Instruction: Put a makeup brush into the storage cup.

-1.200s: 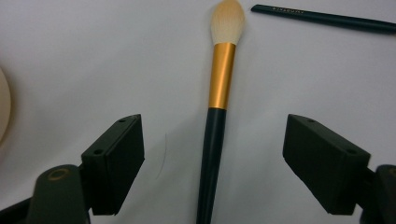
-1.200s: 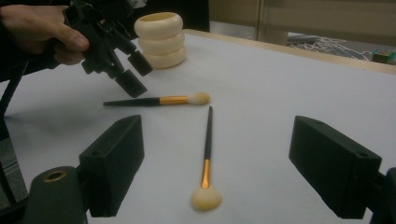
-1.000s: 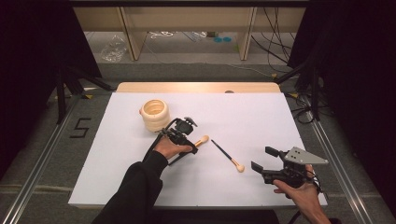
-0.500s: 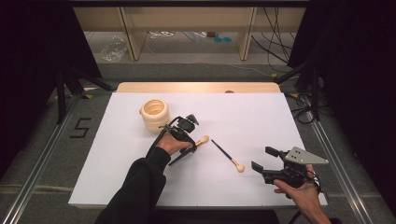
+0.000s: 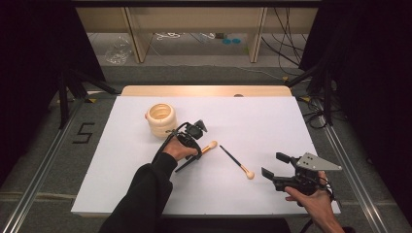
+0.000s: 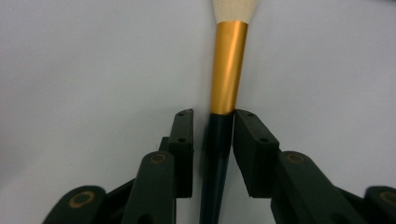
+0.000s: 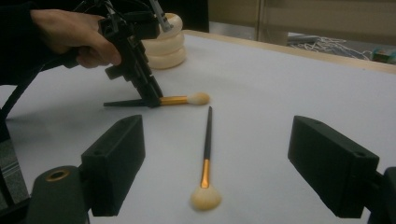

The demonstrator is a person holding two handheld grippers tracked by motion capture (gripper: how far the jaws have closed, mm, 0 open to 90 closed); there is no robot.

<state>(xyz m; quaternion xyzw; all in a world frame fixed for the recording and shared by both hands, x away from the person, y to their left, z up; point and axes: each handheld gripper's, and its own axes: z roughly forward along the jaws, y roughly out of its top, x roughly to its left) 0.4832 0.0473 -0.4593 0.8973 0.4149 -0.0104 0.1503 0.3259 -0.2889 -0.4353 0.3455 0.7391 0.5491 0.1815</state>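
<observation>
Left gripper [image 5: 204,149]: held low over the middle of the counter, its two black jaws set either side of a brush handle; in the left gripper view the handle touches the right one and a thin gap shows on the left, so I cannot tell whether they are clamped.
Brush in the left gripper [image 6: 229,70]: dark tapered handle, gold metal ferrule, pale cream bristles; it lies on the white surface, bristle end pointing right and far in the high view.
Second brush [image 5: 236,162]: slimmer, black handle, short gold ferrule, round cream bristle head; lies free just right of the first brush, bristle head toward the near right.
Right gripper [image 5: 277,164]: held in a hand at the near right of the counter, jaws wide apart with nothing between them.
Ring holder [image 5: 161,119]: cream, stacked ribbed rings, open top; stands just far-left of the left gripper.
Counter [image 5: 262,116]: white sheet over a wooden top.
</observation>
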